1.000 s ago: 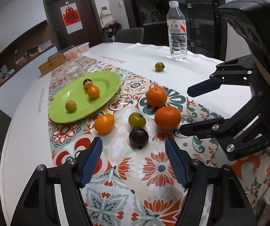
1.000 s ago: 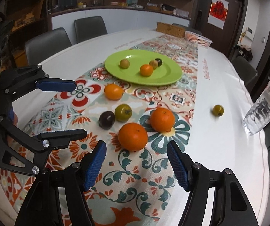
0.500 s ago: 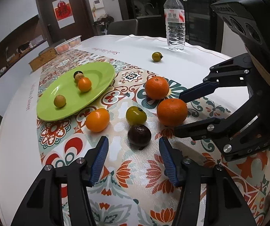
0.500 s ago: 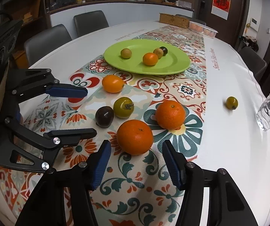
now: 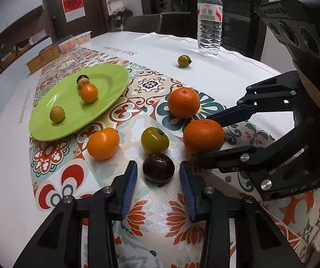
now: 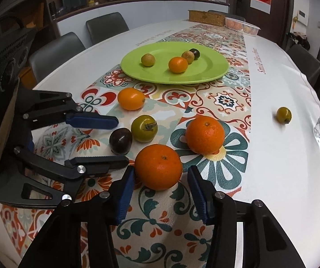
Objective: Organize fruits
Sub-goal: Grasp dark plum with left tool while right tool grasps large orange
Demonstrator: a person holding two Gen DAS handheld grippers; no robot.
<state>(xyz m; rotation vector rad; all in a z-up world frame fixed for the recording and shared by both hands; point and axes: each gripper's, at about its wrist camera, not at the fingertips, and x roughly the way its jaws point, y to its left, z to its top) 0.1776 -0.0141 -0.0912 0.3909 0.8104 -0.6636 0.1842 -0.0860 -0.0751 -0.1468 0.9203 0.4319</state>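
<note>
A dark plum [image 5: 158, 167] lies on the patterned runner between the blue pads of my left gripper [image 5: 157, 169]. Its jaws are closing, with a thin gap still on each side. The right gripper [image 6: 161, 172] brackets the nearer orange [image 6: 158, 166]; its jaws are closing too and the right pad stands clear of the peel. Each gripper shows in the other's view, the right gripper [image 5: 202, 137] astride the orange [image 5: 203, 135]. The green plate [image 5: 106, 102] holds several small fruits. A green tomato [image 5: 155, 139], an orange-yellow fruit [image 5: 102, 143] and a second orange [image 5: 183, 102] lie loose.
A small green fruit [image 5: 184, 61] sits alone on the white cloth near a water bottle [image 5: 209, 22]. A plastic basket [image 5: 75, 42] and a wooden box [image 5: 43, 58] stand at the table's far end. Grey chairs [image 6: 106, 26] line the far side.
Both grippers have come forward and down to the fruit while their jaws narrowed. The plum now lies between the left pads and the near orange between the right pads.
</note>
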